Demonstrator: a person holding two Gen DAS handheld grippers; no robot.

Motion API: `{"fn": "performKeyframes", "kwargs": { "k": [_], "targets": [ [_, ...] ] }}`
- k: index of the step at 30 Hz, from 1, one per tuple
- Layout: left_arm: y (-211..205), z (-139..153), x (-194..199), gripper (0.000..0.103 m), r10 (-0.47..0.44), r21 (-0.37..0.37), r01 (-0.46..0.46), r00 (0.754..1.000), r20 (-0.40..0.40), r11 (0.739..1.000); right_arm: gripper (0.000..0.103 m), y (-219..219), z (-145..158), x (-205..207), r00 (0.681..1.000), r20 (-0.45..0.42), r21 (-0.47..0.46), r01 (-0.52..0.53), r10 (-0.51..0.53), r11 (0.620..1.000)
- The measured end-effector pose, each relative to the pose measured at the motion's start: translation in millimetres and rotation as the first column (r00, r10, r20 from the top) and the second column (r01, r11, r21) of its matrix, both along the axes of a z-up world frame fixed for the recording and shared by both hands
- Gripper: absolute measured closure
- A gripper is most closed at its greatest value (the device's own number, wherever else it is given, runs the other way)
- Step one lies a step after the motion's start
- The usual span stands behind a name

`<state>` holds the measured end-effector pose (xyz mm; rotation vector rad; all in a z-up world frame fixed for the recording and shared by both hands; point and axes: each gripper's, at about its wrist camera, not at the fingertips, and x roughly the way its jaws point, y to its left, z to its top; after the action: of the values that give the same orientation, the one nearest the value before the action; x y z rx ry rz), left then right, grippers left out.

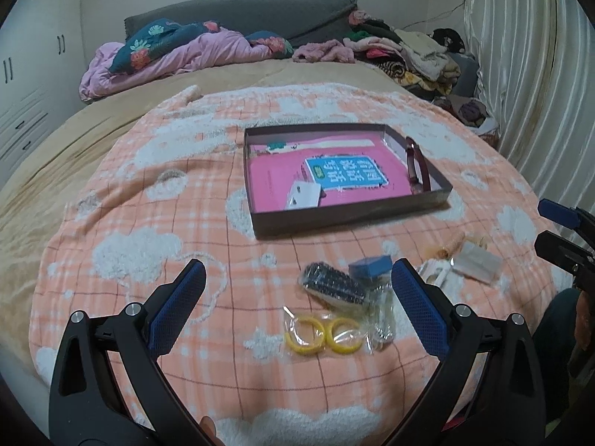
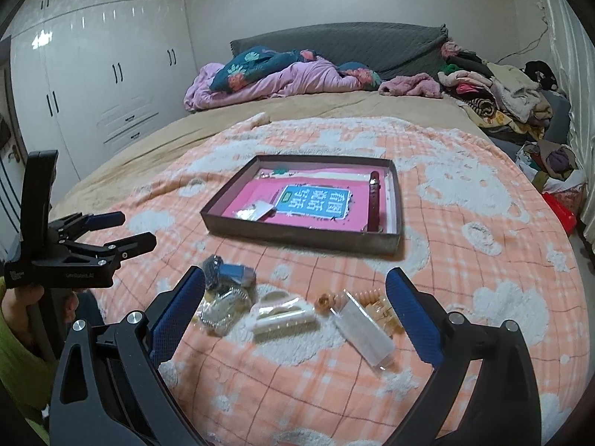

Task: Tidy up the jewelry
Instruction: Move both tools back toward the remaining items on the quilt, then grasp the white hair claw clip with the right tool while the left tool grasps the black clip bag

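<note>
- The left hand-held gripper [image 1: 297,297] hangs over the near part of the bed [image 1: 111,119], jaws spread wide and holding nothing.
- The right hand-held gripper [image 2: 295,303] is likewise agape and empty, poised above its own cluster of pieces.
- The shallow tray [image 2: 297,233] lies farther out on the peach blanket [image 2: 465,193]; inside it are a dark red watch strap [image 2: 373,200] along the right wall and a small white packet [image 2: 256,211] near the left front.
- Still loose on the blanket, near side: a bag with two yellow rings [image 1: 321,336], a dark beaded piece [image 1: 331,286], a blue box [image 1: 370,265], a white clip [image 2: 279,314], a clear sachet [image 2: 366,332] and some gold-coloured bits [image 2: 375,303] that are too blurred to name surely.
- Judged from this, sorting is partly done, between picks.
- Next likely calls for lowering one gripper onto a single packet, closing on the crinkly plastic without snagging the blanket, then carrying it far to the tray.
</note>
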<state>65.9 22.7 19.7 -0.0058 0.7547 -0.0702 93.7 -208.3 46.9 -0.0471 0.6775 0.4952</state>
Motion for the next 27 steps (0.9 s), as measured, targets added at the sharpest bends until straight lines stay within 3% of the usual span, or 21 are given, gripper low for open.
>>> {"fn": "performKeyframes", "kwargs": {
  "k": [27],
  "targets": [
    [-5,-52,7,0.010,-0.038,0.002,0.039,0.990,-0.135,0.999,0.006,29,-79,14,0.987,-0.144,-0.112,-0.083,0.066,0.990]
  ]
}}
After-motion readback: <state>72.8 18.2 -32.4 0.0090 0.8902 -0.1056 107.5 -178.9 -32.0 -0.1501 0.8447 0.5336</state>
